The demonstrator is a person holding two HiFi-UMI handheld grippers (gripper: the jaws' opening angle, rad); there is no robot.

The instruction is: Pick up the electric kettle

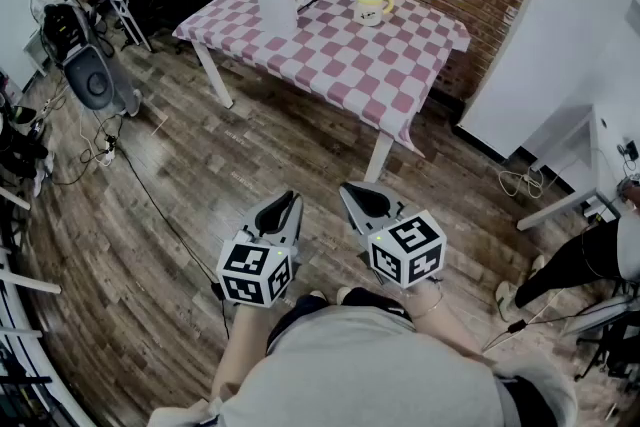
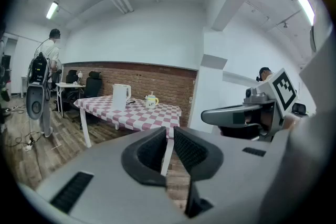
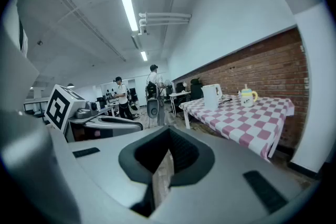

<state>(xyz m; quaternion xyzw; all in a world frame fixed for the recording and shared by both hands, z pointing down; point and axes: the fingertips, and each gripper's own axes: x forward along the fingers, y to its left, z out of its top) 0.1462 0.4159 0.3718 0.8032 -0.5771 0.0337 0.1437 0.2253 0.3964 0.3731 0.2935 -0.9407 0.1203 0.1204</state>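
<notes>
Pointing slightly down, left gripper [image 1: 288,199] beside right gripper [image 1: 352,189].

The person is wearing a light grey top [image 1: 370,370] with short sleeves. The left gripper [image 1: 288,200] and the right gripper [image 1: 347,188] are showing smooth pale grey shells and black ridged pads [image 2: 191,152], each bearing a cube [image 1: 255,273] of black-and-white square markers.
</notes>
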